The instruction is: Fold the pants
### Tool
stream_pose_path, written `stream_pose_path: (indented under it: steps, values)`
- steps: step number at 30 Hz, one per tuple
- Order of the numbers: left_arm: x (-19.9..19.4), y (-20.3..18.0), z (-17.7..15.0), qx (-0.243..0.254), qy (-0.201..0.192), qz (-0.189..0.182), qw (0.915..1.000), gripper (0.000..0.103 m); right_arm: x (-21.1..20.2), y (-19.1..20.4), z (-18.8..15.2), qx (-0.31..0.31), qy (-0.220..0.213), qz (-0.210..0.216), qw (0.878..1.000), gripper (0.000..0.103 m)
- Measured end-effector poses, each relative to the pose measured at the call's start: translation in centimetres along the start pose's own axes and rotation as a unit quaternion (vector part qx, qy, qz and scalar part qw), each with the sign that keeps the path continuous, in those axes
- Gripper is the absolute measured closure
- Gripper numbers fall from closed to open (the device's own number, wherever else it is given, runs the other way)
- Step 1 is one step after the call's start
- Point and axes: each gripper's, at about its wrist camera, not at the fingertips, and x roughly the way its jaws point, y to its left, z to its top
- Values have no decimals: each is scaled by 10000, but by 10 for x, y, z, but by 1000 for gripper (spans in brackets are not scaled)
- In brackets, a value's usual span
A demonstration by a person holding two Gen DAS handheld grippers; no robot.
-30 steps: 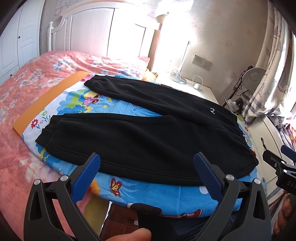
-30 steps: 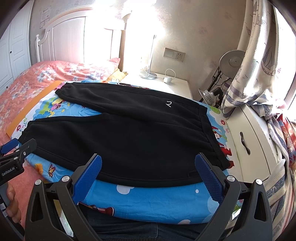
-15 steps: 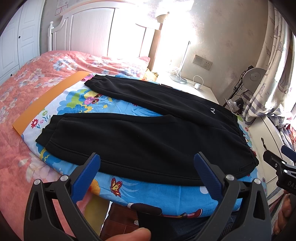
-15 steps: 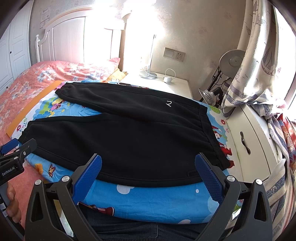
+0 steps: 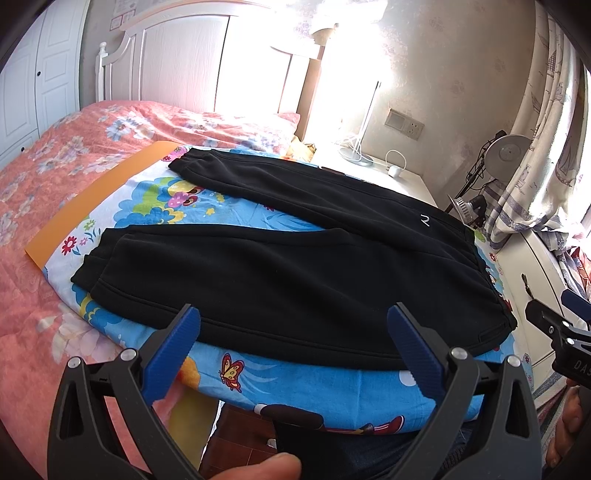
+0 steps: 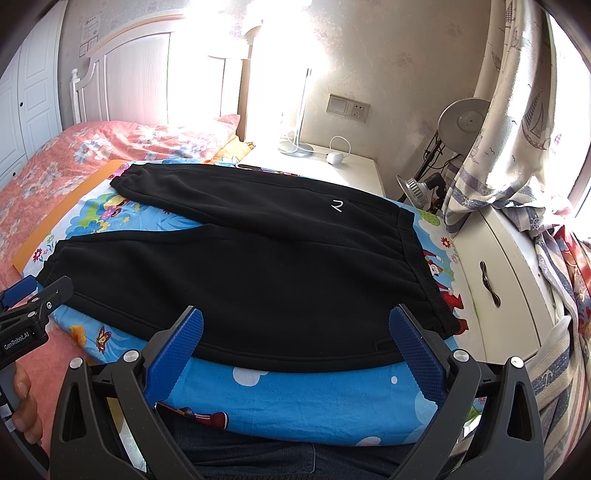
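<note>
The pants lie flat on the bed, long axis left to right across mid-frame: waistband right, cuffs left. The left hand-held gripper and right hand-held gripper hover spread at the lower edge; right is nearer the waistband.

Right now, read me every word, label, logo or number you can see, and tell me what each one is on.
"GenRobot.AI": on the left gripper, seen from the right wrist.
"DAS", cut off at the frame edge: on the right gripper, seen from the left wrist.
A white mark like a "2": on the pants, near the waistband.
Papers on the wall above the headboard: print too small to read.
</note>
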Motion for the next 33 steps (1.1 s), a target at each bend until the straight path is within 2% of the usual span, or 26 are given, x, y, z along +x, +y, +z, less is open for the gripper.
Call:
stream_pose_path:
  steps: [20, 23, 25, 29, 31, 33]
  values:
    - [0, 0, 0, -6, 2, -8, 10000, 2, 1, 0, -1, -28, 30, 20, 10000, 6]
    - [1, 3, -2, -37, -65, -71, 9999, 2, 13, 1, -3, -78, 259, 169, 9995, 6]
    - [1, 3, -3, 3, -271, -62, 9996, 2, 26, 0, -4, -89, 491, 170, 9986, 6]
    - [1, -3, -6, 310, -620, -2, 9976, 2, 44, -10, -10, -92, 656, 71, 9978, 5]
    - [3, -7, -7, 447, -629, 2, 9970, 2, 55, -20, -13, -15, 762, 14, 9971, 5]
    - [5, -10, -5, 458, -552, -163, 9973, 2, 67, -31, -17, 69, 856, 81, 9963, 5]
